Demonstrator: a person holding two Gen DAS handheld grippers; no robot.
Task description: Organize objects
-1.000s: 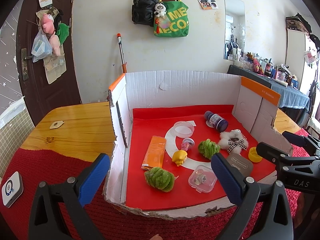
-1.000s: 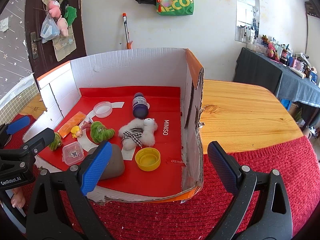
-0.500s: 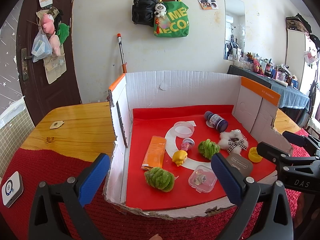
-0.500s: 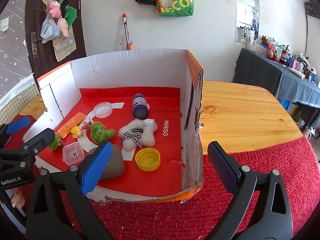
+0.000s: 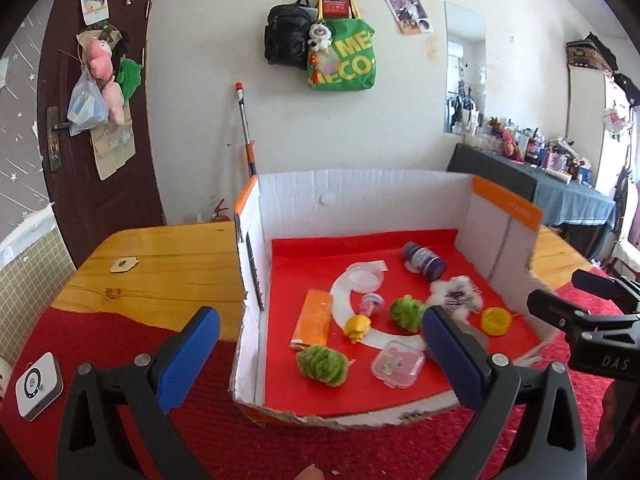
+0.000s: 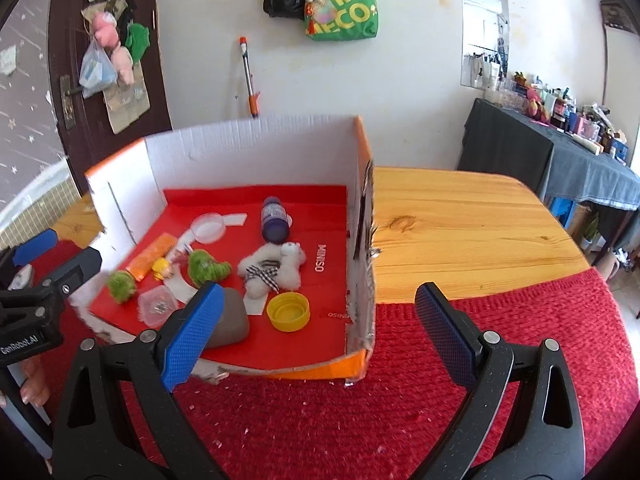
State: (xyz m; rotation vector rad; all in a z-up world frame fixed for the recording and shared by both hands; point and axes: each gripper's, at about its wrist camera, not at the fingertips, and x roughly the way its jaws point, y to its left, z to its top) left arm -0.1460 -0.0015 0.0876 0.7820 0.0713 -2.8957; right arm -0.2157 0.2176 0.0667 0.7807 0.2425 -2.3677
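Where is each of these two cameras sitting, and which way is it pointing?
Left wrist: rides the left gripper at the cardboard box's near-left corner, facing in; own open jaws show, plus the right gripper.
Right wrist: rides the right gripper at the box's near-right corner; own open jaws show, the left gripper and fingers at left.
Shared: box, yellow cap, white plush, green tote.
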